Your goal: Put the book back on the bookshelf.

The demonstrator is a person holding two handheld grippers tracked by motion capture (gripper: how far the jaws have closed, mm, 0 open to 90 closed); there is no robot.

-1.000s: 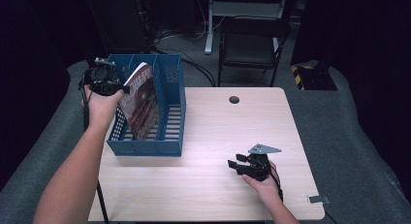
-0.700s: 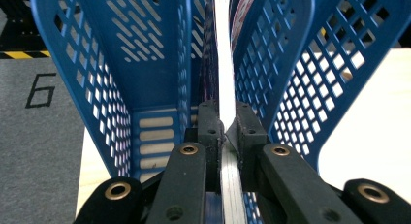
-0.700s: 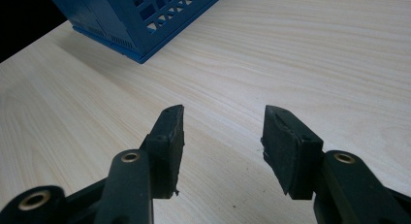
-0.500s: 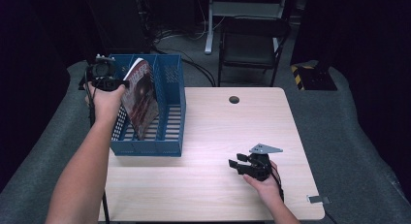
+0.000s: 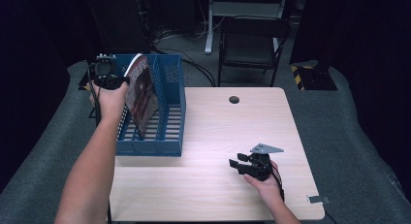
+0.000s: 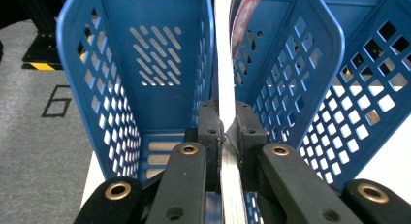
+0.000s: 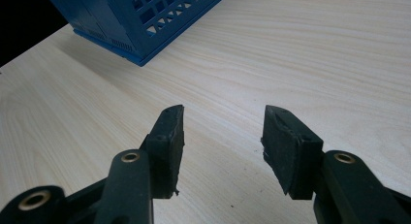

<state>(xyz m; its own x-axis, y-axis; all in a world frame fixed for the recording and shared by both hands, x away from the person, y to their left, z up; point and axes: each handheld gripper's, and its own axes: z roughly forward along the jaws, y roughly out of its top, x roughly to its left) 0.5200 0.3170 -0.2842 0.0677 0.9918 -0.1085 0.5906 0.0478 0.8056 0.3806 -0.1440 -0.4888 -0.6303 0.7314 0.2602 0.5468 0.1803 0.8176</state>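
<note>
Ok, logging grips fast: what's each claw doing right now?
Left claw: closed on the magazine, which stands in the blue file rack.
Right claw: open, holding nothing, over the table.

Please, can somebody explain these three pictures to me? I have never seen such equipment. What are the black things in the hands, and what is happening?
A person holds a hand-operated grasping tool in each hand. One camera looks down from above; the two others ride on the tools and look along their black jaws. On the wooden table stands a blue file rack. The left tool is closed on a magazine standing tilted in the rack, between its dividers. The right tool rests low over the table with open jaws, holding nothing.
</note>
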